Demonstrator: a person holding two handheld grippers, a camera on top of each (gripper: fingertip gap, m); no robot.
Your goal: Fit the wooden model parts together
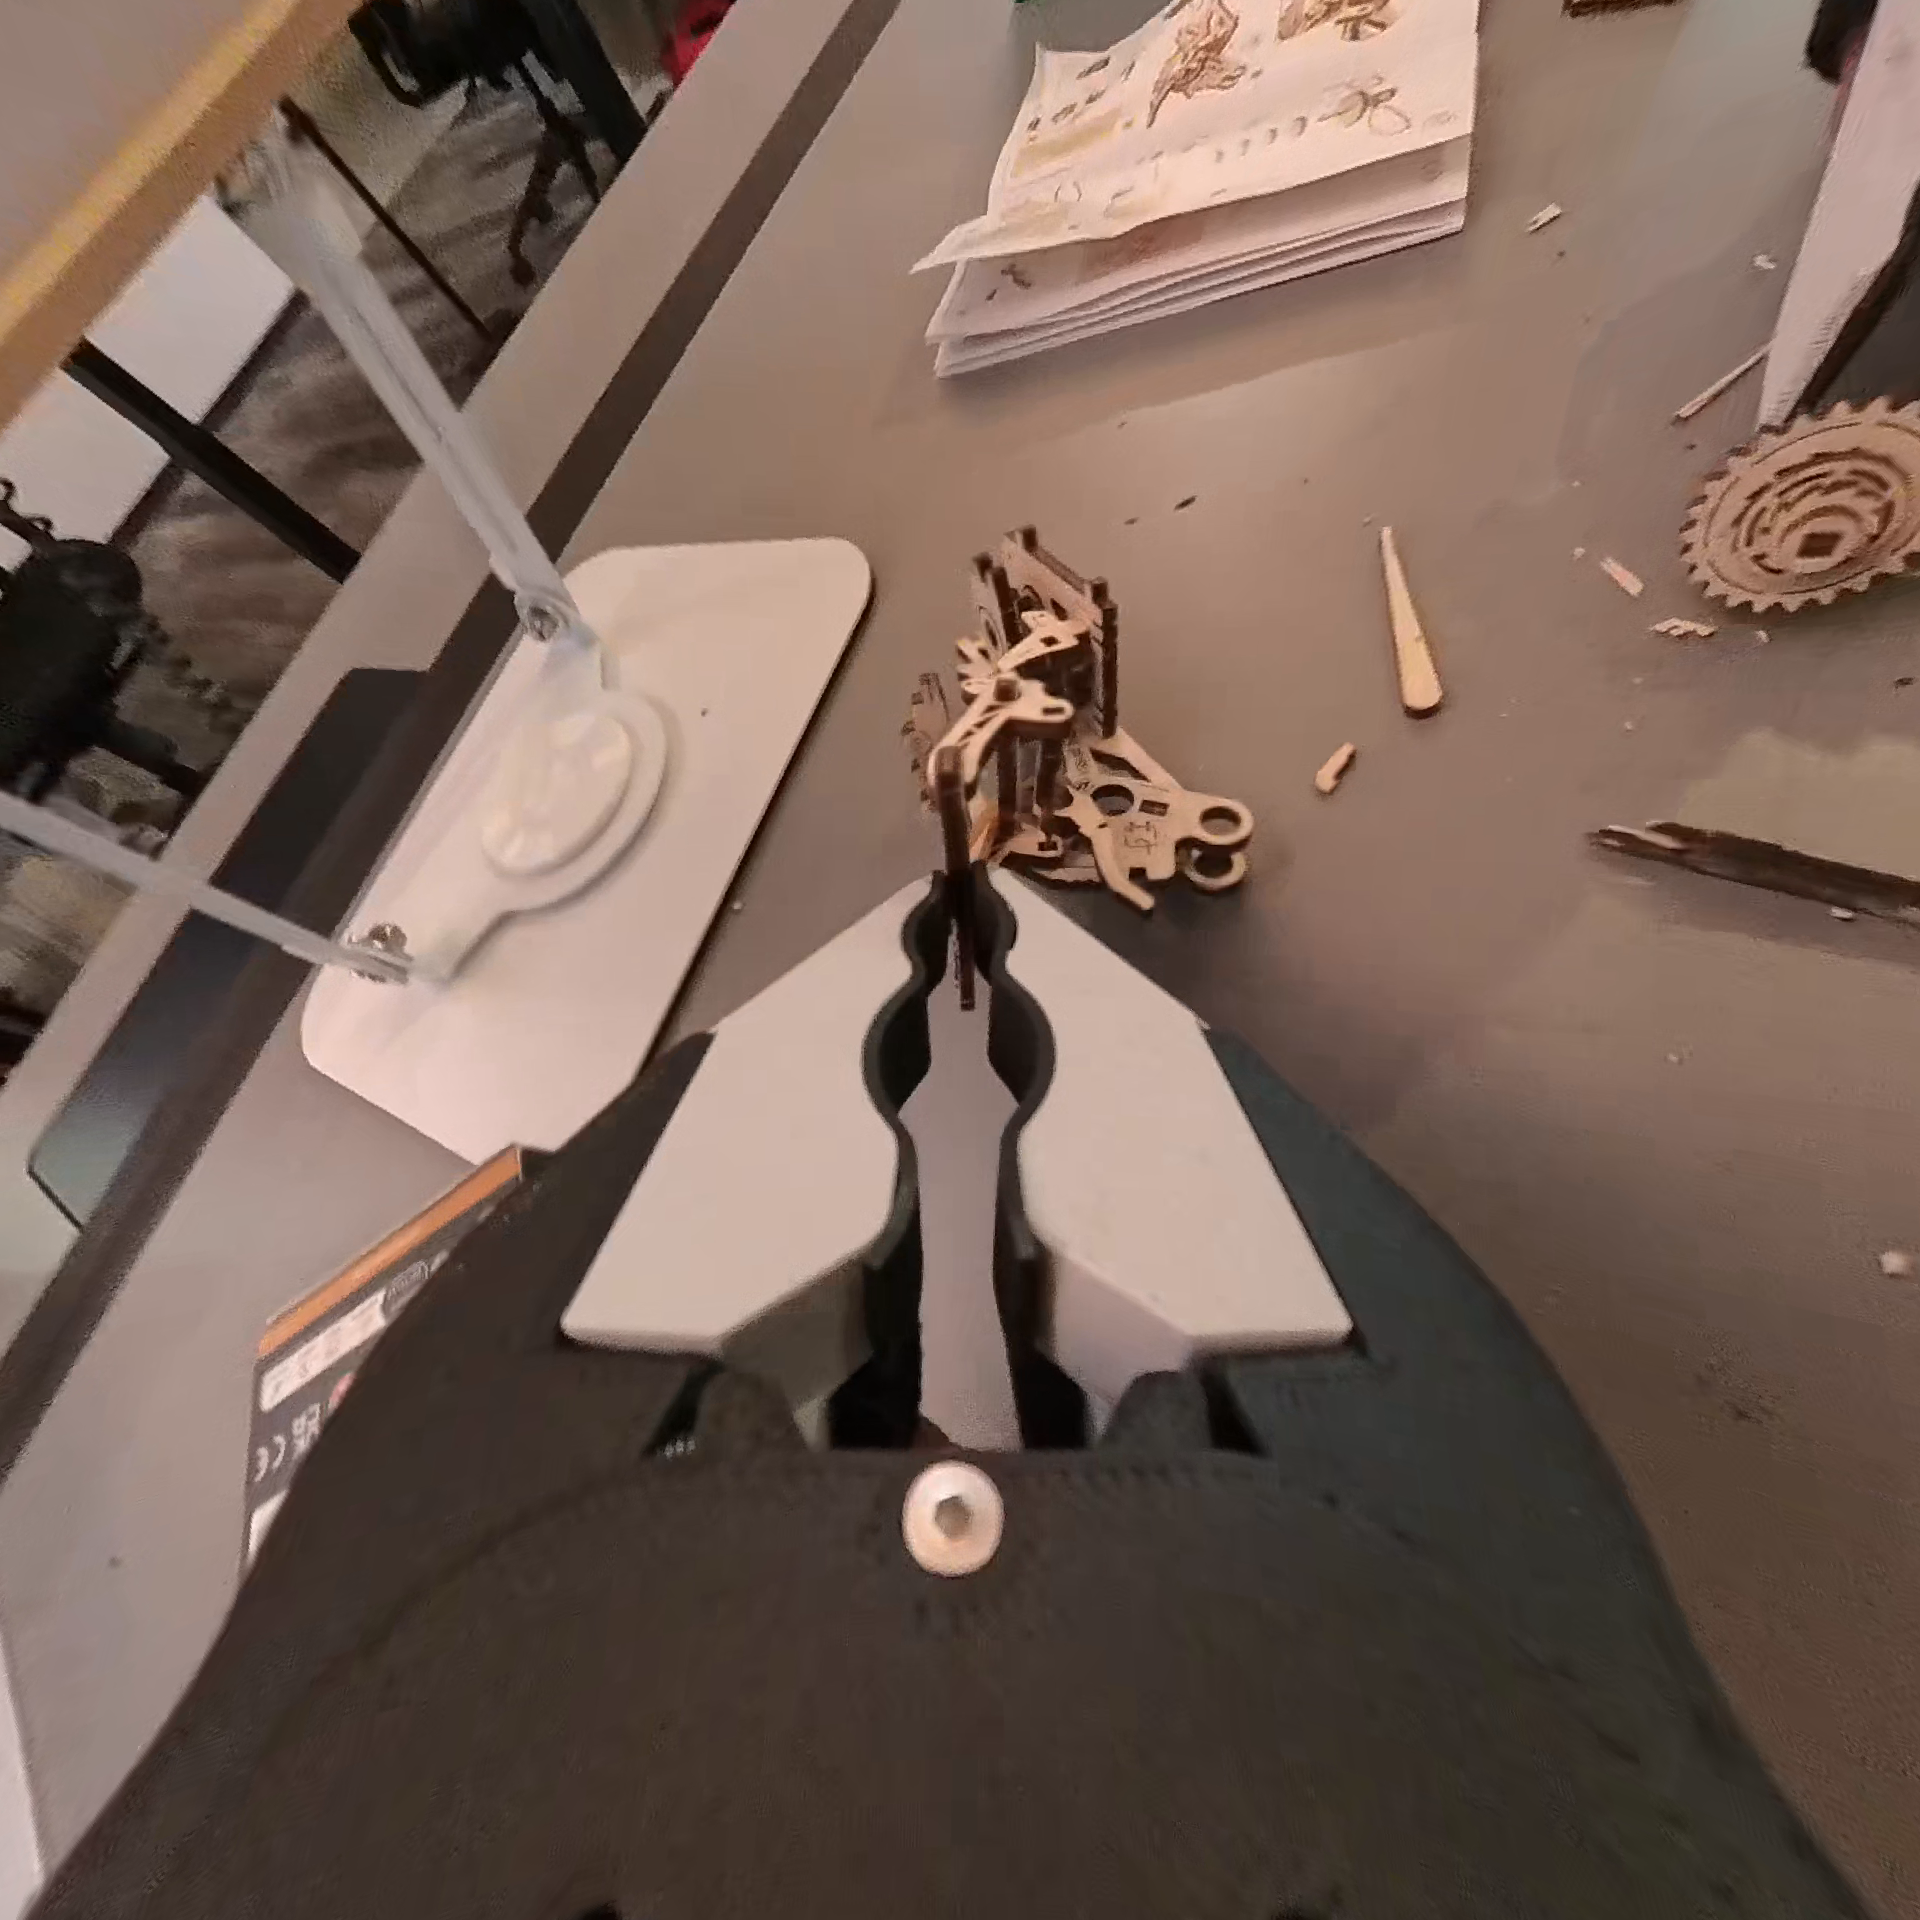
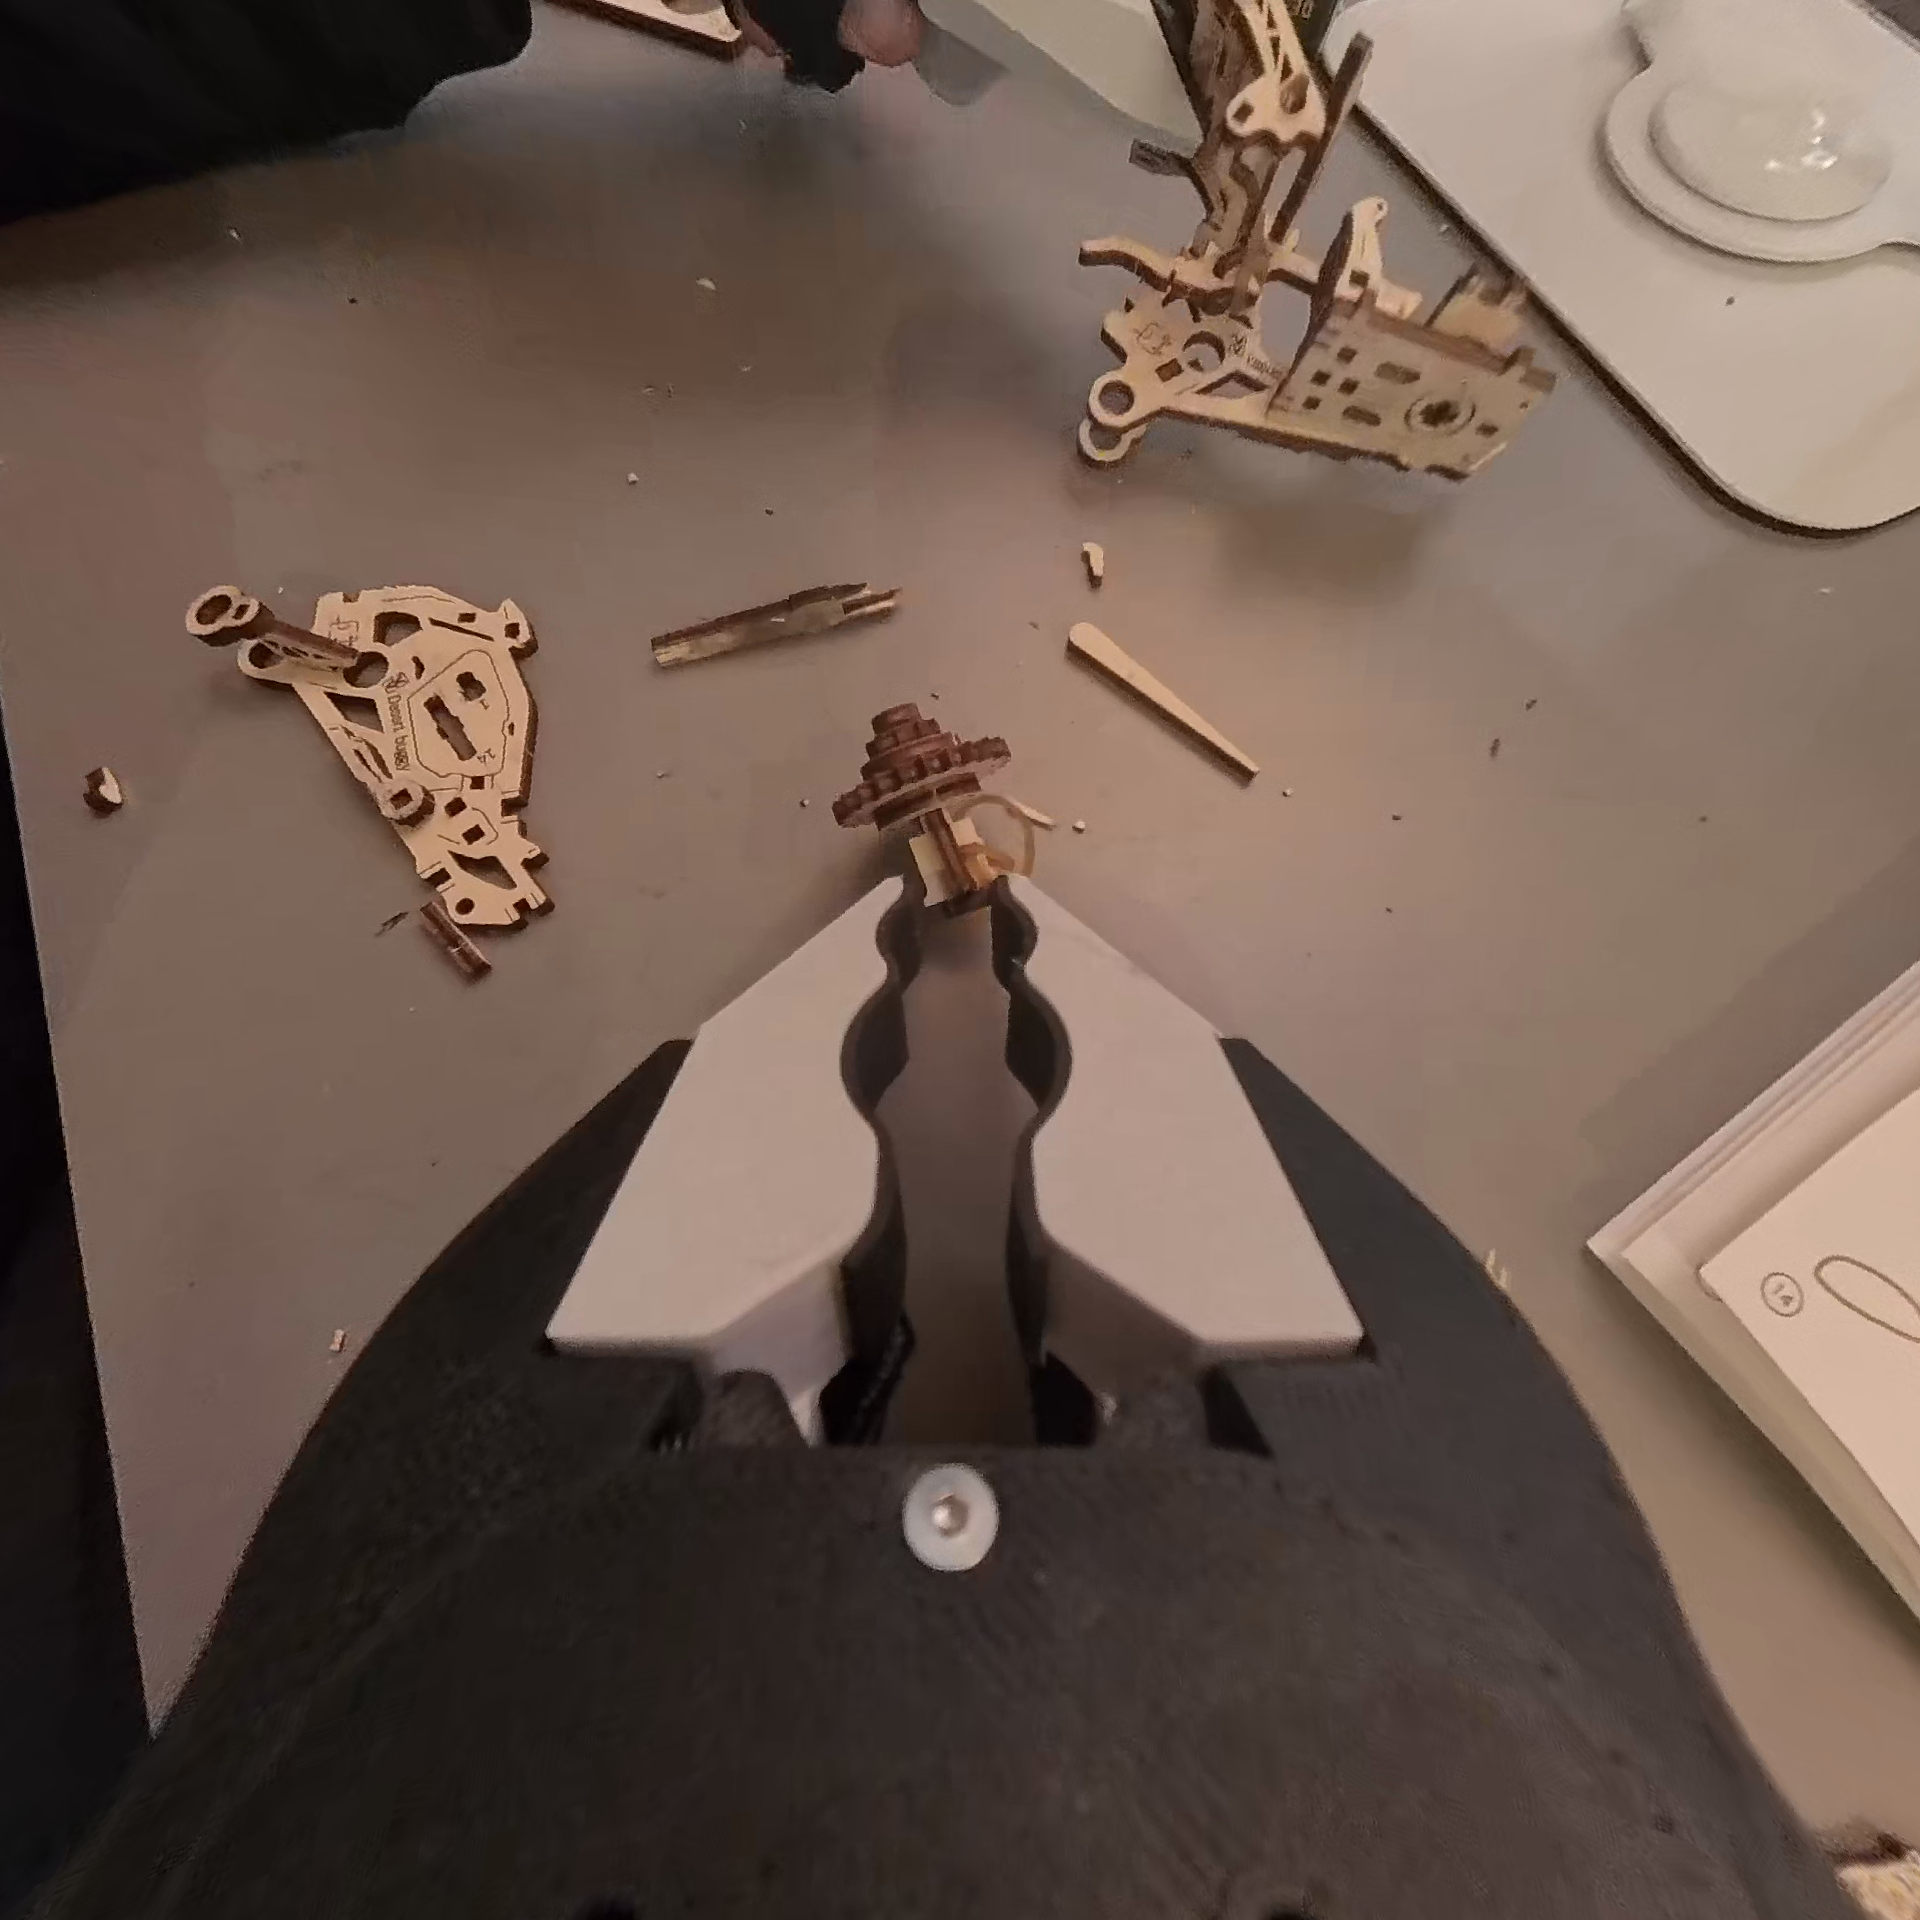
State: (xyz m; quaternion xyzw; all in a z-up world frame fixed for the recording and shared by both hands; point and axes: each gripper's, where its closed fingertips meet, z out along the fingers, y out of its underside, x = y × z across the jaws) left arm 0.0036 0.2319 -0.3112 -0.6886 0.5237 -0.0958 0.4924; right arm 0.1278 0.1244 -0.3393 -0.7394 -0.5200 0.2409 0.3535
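Observation:
In the left wrist view my left gripper (image 1: 961, 904) is shut on the thin edge of a plate of the part-built wooden model (image 1: 1039, 707), which stands out ahead of the fingertips. The same model (image 2: 1351, 364) shows at the upper right of the right wrist view, lifted above the grey table (image 2: 1455, 831). My right gripper (image 2: 951, 894) is shut on the short axle of a stepped wooden gear stack (image 2: 920, 774), with a loop of rubber band beside the axle. That gear stack (image 1: 1808, 530) also shows at the right edge of the left wrist view.
A flat wooden plate (image 2: 416, 727), a dark stick (image 2: 774, 623) and a pale wedge (image 2: 1158, 696) lie on the table among chips. An instruction booklet (image 1: 1216, 177) lies at the back. A white stand base (image 1: 623, 779) sits at the left near the table edge. The grippers' ends are close to 15 centimeters from one another.

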